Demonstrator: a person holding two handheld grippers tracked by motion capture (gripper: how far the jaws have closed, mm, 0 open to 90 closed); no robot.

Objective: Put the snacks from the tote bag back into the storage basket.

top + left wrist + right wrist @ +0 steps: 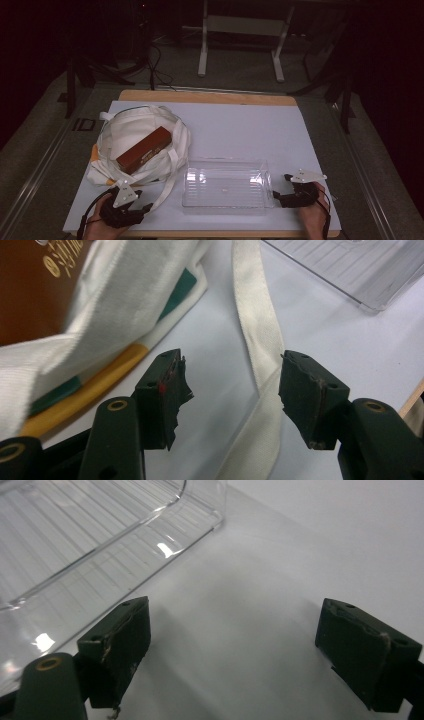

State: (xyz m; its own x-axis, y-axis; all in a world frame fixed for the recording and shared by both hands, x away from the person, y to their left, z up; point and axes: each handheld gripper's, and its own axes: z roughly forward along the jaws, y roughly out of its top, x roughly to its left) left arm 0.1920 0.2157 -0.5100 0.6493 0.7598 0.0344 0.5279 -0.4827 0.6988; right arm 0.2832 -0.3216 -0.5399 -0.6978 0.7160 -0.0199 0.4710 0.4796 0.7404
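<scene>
Cotton strap [255, 335] lies between the left gripper [232, 390]'s parted, empty jaws; a shallow bite could let it slip.

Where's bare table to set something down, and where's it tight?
Free: the far right of the white table, beyond the clear tray and right of the tote bag. Tight: the near left, where the bag's strap lies by the left gripper.

Dim lab, bare table frame [244, 30], floor cables [159, 70]
</scene>
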